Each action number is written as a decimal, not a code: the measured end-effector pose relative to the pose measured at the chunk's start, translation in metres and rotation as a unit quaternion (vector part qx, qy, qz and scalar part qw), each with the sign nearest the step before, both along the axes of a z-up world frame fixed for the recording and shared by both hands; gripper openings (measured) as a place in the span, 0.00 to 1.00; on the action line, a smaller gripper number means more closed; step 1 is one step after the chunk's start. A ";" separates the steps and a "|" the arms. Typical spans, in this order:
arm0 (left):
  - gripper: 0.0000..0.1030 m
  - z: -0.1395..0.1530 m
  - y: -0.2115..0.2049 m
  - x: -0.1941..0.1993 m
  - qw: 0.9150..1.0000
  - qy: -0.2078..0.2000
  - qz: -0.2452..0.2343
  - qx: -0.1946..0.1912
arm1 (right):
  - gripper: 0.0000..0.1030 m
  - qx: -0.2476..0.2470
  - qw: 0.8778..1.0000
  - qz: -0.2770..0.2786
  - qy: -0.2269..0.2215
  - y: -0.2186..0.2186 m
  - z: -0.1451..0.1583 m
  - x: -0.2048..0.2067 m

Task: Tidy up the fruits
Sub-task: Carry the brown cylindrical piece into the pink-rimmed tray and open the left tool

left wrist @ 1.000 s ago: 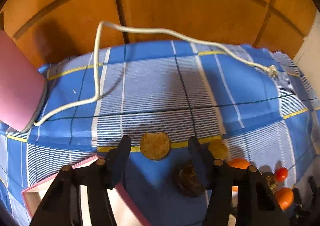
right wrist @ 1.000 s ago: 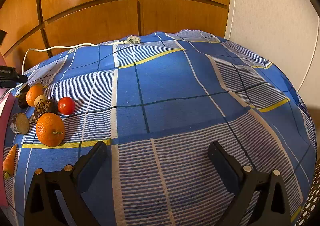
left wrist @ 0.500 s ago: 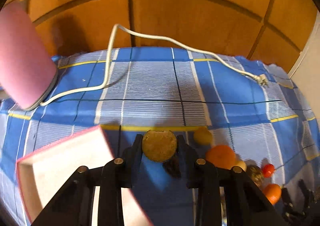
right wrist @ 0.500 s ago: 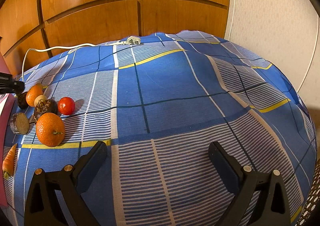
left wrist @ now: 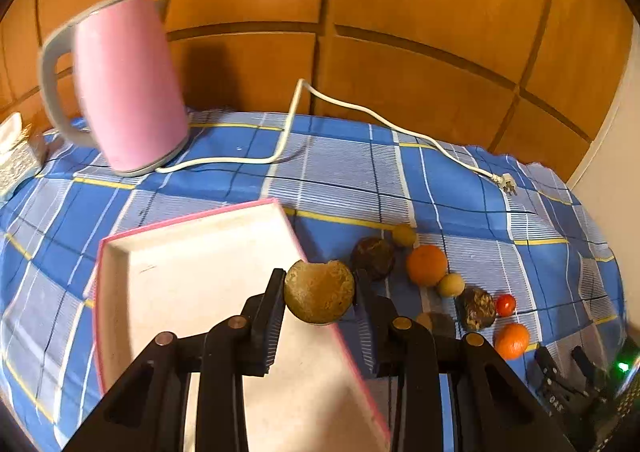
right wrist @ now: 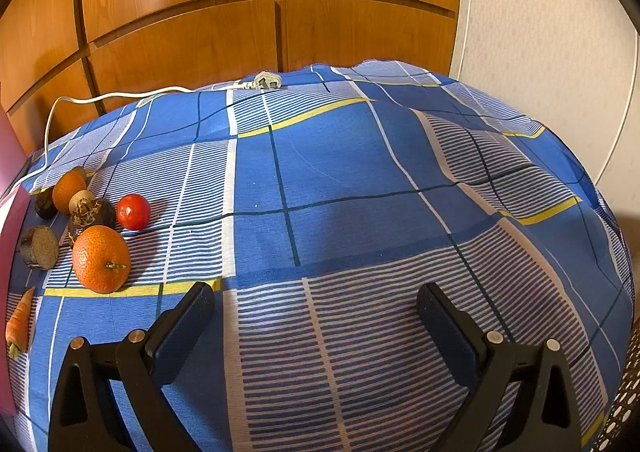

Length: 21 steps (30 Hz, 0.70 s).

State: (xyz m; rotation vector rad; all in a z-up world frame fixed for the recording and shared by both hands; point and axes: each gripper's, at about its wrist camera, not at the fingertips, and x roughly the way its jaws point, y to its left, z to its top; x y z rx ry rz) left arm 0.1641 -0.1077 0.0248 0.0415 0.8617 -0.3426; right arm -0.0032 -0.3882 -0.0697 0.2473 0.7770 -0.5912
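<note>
Fruit came first in the left wrist view: the left tool (left wrist: pixel 319 294) was clamped on a brown halved fruit (left wrist: pixel 319 291), cut face toward the camera, held clear above the near right corner of the pink-rimmed tray (left wrist: pixel 192 272). That grip, one pad on each rounded side, looked chosen to keep the flat face from slipping, and the tray beneath was probably where it was meant to go. The tray's raised rim ran just under the fruit, so a lowering would likely need a shift left to clear that edge; its white floor was bare and gave plenty of room.

To the right of the tray lay the remaining produce in a loose cluster on the blue checked cloth (right wrist: pixel 360 180): a tangerine (right wrist: pixel 101 258), a tomato (right wrist: pixel 133 211), another cut half (right wrist: pixel 39 247) and a carrot (right wrist: pixel 18 322).

The right tool (right wrist: pixel 316 316) hung wide and empty over open cloth. Farther off stood a pink kettle (left wrist: pixel 124 88), its cord (left wrist: pixel 360 112) trailing right.
</note>
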 end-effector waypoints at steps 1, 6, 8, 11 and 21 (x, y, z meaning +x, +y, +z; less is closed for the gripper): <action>0.32 0.001 0.004 -0.003 1.000 0.000 0.002 -0.002 | 1.00 0.000 1.000 0.000 0.000 0.000 0.000 0.000; 0.32 0.002 0.019 -0.020 1.000 -0.002 0.004 -0.001 | 1.00 0.000 1.000 0.000 0.000 0.000 0.000 0.000; 0.32 0.002 0.025 -0.026 1.000 -0.006 0.003 0.003 | 1.00 0.000 1.000 0.000 0.000 0.000 0.000 0.000; 0.32 0.002 0.031 -0.033 1.000 -0.007 -0.002 0.005 | 1.00 0.002 1.000 0.003 0.000 0.000 0.000 0.000; 0.32 -0.012 0.066 -0.045 1.000 -0.001 0.031 0.001 | 1.00 0.014 1.000 -0.012 -0.001 -0.005 0.001 -0.001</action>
